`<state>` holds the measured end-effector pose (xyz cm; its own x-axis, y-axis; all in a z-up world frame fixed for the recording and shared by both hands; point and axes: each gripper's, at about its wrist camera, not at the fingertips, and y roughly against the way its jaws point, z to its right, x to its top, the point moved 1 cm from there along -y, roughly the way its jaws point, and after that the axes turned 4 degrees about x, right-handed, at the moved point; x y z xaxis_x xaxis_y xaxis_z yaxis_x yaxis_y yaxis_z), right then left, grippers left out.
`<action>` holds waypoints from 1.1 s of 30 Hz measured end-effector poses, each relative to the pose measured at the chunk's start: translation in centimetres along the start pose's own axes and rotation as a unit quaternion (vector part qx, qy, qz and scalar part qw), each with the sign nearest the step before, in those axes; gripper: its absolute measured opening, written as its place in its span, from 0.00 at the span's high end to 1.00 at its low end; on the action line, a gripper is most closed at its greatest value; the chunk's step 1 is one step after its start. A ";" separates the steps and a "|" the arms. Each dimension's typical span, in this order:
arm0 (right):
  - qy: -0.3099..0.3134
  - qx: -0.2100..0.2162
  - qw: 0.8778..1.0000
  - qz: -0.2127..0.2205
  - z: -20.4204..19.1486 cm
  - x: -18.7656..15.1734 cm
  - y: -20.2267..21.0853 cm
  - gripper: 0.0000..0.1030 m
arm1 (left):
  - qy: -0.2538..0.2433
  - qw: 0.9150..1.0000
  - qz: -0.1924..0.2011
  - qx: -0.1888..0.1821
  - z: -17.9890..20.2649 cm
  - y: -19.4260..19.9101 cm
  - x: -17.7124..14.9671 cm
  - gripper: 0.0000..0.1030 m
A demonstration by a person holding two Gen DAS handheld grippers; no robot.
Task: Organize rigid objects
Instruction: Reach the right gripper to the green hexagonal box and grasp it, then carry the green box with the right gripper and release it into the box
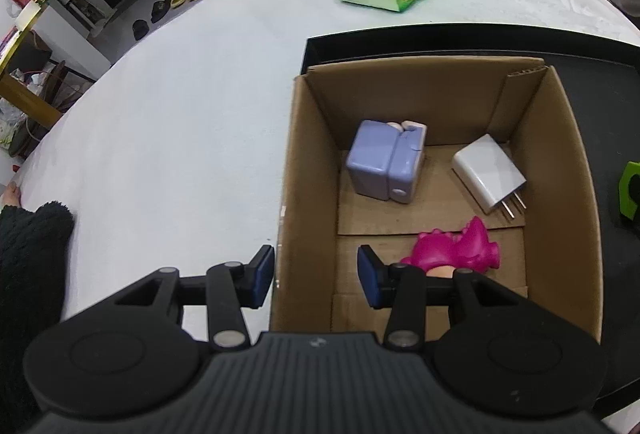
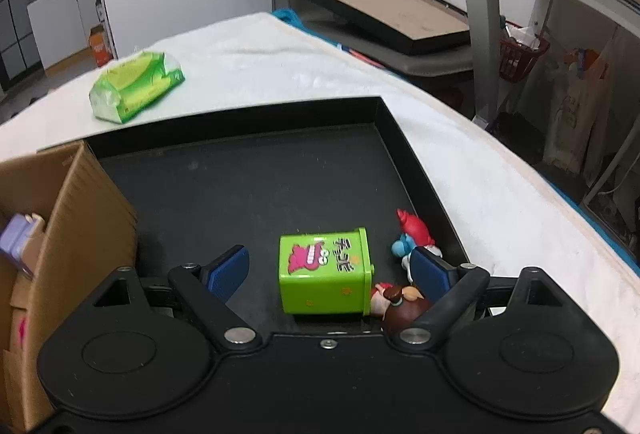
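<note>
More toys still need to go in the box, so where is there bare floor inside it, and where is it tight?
Inside the cardboard box, bare floor lies along the far wall and in the near left corner by the left gripper. The middle is crowded: purple block, white charger, pink dinosaur. The black tray is bare beyond the green box.

Green tin [image 2: 325,271] toppled beside figurines [image 2: 402,300] on tray [image 2: 384,138]

The cardboard box [image 1: 560,170] is matt brown corrugated paper. The green box [image 2: 324,270] and purple case [image 1: 382,164] look like smooth, glossy plastic. The tray [image 2: 240,174] is matt black, on fuzzy white cloth [image 1: 180,114].
</note>
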<state>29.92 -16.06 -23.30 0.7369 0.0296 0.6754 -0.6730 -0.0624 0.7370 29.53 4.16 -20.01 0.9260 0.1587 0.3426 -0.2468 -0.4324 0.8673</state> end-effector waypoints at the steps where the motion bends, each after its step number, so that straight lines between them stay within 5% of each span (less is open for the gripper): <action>1: 0.004 0.002 1.000 -0.002 0.0 -0.1 -0.1 0.15 | 0.001 1.000 -0.002 0.001 0.1 -0.1 0.0 0.57; 7: -0.006 -0.001 1.000 -0.008 0.9 -0.5 -0.7 0.20 | 0.003 1.000 -0.005 0.012 0.6 -0.2 0.0 0.55; 13: -0.029 0.025 0.999 -0.003 1.8 -0.4 -0.1 0.52 | 0.001 1.000 -0.006 0.013 0.6 -0.2 -0.2 0.55; 33: 0.011 0.062 0.996 0.063 -0.6 2.3 6.1 0.52 | -0.006 1.000 -0.004 -0.004 -0.1 -0.5 -1.2 0.55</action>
<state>27.48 -15.76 -17.24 0.6448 0.0351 0.7636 -0.7458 -0.1901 0.6385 28.52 4.28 -20.84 0.9311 0.1514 0.3320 -0.2424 -0.4234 0.8729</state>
